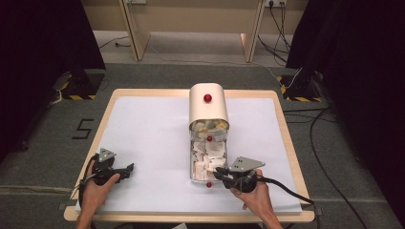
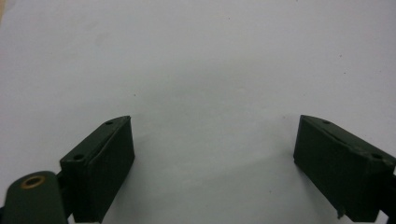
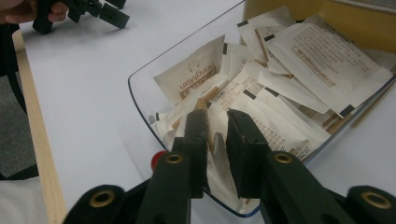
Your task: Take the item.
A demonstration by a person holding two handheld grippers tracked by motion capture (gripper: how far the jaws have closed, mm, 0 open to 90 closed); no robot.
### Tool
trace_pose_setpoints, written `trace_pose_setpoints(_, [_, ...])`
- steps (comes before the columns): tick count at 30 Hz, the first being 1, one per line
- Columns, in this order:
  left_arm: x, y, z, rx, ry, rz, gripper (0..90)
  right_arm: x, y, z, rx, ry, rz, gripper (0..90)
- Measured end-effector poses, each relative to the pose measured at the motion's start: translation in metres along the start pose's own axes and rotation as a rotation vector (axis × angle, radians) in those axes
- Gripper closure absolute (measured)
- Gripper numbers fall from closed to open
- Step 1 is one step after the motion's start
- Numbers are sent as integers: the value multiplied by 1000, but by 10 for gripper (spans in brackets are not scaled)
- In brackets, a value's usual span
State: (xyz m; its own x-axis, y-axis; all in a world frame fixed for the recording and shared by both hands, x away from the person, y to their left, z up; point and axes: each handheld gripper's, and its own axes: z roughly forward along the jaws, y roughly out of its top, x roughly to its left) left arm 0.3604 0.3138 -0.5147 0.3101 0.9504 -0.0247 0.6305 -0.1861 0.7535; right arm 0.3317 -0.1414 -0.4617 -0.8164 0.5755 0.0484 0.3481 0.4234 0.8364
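Note:
A cream box (image 1: 208, 107) with a red knob (image 1: 207, 98) stands at the table's middle. A clear drawer (image 1: 191, 160) is pulled out of it toward me, full of white paper sachets (image 1: 206, 157). My right gripper (image 1: 217, 172) is at the drawer's front end. In the right gripper view its jaws (image 3: 217, 114) reach over the drawer's front wall (image 3: 140, 100) above the sachets (image 3: 299, 46), a narrow gap between them. The drawer's red front knob (image 3: 158, 158) lies just left of them. My left gripper (image 1: 128, 169) rests wide open on the white sheet (image 2: 210, 56), nothing between its jaws (image 2: 215, 121).
A white sheet (image 1: 143, 129) covers the wooden table (image 1: 107, 109). The table's wooden edge (image 3: 42, 140) runs close to my right hand. Farther off, the left gripper (image 3: 102, 11) shows in the right gripper view. Cables (image 1: 315, 143) trail on the floor to the right.

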Motion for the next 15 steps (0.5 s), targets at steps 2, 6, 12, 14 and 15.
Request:
trace_pose_setpoints(2, [0, 0, 0, -1, 0, 0, 115, 0, 0, 1, 1, -10, -10, 822])
trace_pose_setpoints(6, [0, 0, 0, -1, 0, 0, 115, 0, 2, 1, -5, -20, -33, 866])
trace_pose_setpoints(12, [0, 0, 0, -1, 0, 0, 115, 3, 9, -6, -41, -18, -51, 884])
trace_pose_setpoints(14, [0, 0, 0, 0, 0, 0, 115, 3, 11, -9, -54, -16, -49, 885])
trace_pose_setpoints(15, [0, 0, 0, 0, 0, 0, 115, 3, 12, -10, -62, -16, -46, 885])
